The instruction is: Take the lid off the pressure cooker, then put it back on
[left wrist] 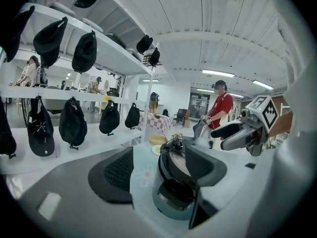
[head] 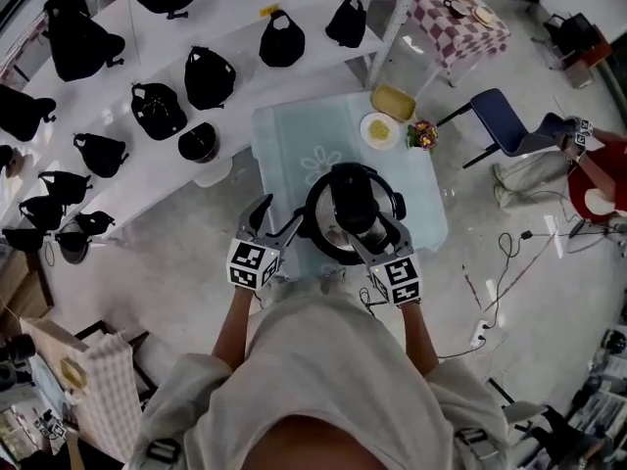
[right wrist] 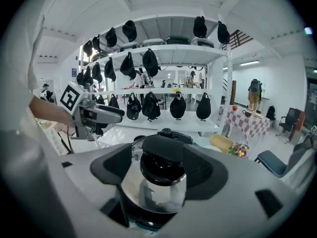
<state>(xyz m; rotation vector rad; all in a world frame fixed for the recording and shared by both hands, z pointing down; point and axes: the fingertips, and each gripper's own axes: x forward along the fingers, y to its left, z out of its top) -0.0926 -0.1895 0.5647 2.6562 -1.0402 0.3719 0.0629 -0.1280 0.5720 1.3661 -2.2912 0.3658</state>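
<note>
A black pressure cooker (head: 318, 243) with a shiny lid (right wrist: 148, 195) stands on the near half of a pale blue table (head: 284, 145). The lid sits on the pot. My right gripper (head: 366, 225) reaches over it from the near side and is open, one jaw on each side of the black lid handle (right wrist: 163, 165), with a sliver of lid showing past the left pad. My left gripper (head: 278, 217) is open at the cooker's left side, its jaws framing the pot wall (left wrist: 173, 187) in the left gripper view. Neither gripper holds anything.
Beyond the cooker on the table are a plate of food (head: 378, 129), a yellow block (head: 393, 101) and small flowers (head: 423, 134). White shelves with black caps (head: 157, 111) stand to the left. A blue chair (head: 500, 120), a person in red (head: 593, 179) and floor cables (head: 509, 272) are to the right.
</note>
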